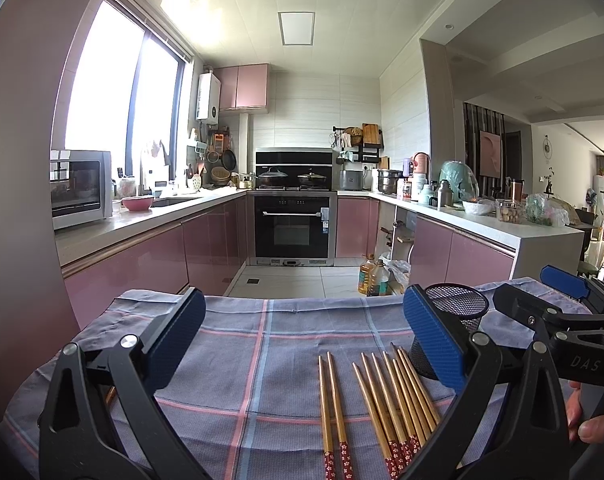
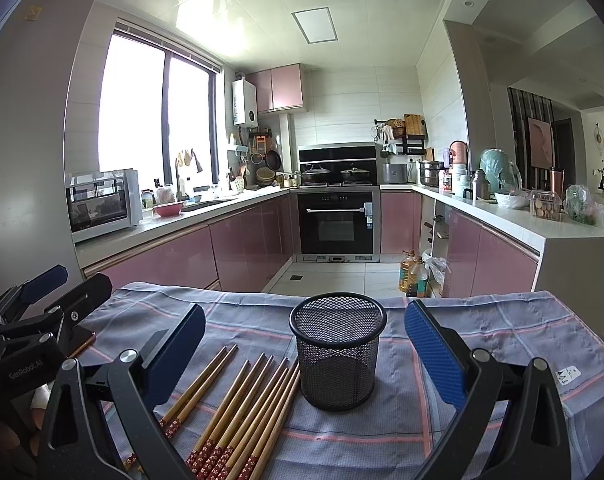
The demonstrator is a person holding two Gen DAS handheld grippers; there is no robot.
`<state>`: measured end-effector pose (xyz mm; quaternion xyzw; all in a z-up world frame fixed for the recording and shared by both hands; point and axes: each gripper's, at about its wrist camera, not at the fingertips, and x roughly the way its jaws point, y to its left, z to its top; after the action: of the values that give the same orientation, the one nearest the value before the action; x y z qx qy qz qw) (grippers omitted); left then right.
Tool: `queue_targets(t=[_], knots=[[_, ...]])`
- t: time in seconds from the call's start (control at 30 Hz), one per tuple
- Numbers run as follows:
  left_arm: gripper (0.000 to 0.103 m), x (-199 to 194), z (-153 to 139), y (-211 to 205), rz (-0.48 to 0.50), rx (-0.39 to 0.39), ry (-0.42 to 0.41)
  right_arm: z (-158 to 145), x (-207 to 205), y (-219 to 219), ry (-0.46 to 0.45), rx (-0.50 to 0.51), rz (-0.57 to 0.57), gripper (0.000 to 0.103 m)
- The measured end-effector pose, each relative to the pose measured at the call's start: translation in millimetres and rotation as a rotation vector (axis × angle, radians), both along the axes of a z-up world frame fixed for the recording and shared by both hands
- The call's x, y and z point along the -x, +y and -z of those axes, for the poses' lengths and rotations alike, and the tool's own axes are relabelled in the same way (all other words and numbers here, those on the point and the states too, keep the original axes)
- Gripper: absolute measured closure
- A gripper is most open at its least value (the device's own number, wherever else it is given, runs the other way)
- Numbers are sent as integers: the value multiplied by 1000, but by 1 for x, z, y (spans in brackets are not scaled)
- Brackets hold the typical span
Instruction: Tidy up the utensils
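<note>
I am hovering both the left gripper (image 1: pixel 303 344) and right gripper (image 2: pixel 303 348) wide open and empty, nothing collected yet, and next lining up on the red-tipped bamboo chopsticks (image 2: pixel 238 412) lying lower centre, beside the black mesh cup (image 2: pixel 337 354).

The left gripper (image 1: pixel 302 344) hangs above a checked cloth (image 1: pixel 238 364), its blue-padded jaws spread wide with nothing between them. Wooden chopsticks (image 1: pixel 381 404) lie side by side on the cloth, two a little apart from the rest. Just beside them stands a black mesh cup (image 1: pixel 455 312), partly hidden by one jaw. The right gripper (image 1: pixel 557 300) shows at the edge.
</note>
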<state>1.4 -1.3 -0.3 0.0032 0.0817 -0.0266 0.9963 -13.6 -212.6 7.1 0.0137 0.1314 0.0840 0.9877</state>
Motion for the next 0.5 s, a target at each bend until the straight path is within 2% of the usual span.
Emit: queue_targets(t=[0.37,0.5], knots=[[5,-1,1,-3,0,-2,18,0,0,1,2,12,-1,6],[5,-1,1,-3,3,-3,22,3,1,-1,-31,7,-3,6]])
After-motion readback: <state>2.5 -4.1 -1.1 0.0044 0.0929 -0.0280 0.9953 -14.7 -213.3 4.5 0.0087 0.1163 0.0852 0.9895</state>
